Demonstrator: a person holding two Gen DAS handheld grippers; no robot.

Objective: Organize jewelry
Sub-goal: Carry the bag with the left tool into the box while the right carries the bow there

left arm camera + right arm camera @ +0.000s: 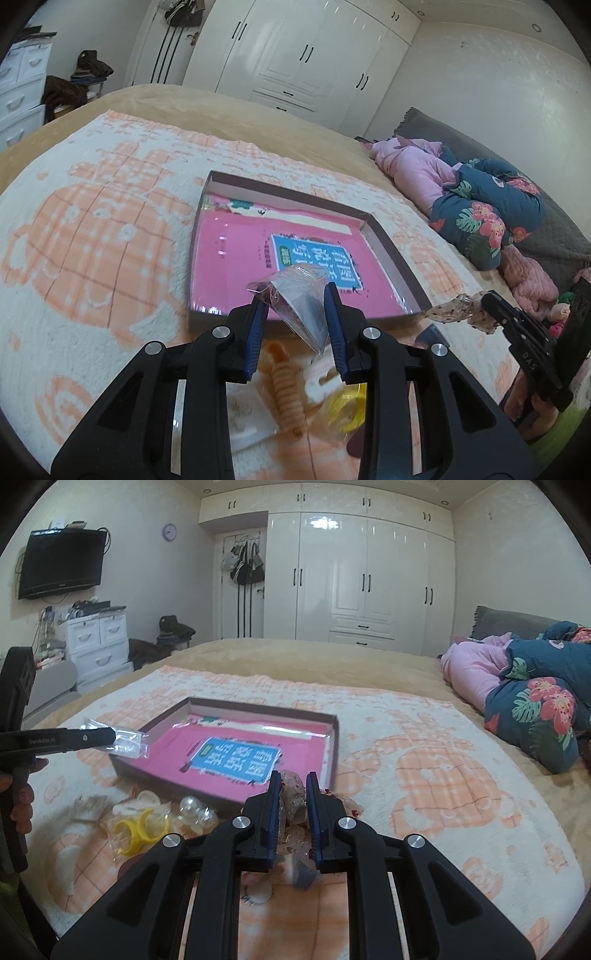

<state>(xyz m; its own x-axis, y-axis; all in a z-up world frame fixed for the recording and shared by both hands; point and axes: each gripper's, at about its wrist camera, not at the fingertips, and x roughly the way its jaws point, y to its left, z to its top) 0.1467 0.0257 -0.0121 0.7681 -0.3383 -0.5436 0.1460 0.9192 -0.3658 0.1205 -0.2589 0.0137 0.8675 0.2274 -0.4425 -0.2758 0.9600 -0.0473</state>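
Peach-patterned blanket (424, 775) covers the bed before white wardrobes (369, 579).

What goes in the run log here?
left gripper: shut on clear bag | right gripper: shut on lace piece | tray: ahead

"DAS" in pale letters on the right gripper (480, 299), "GenRobot.AI" on the left gripper (110, 738), large Chinese characters, upside down, on the book's blue label (232, 760)
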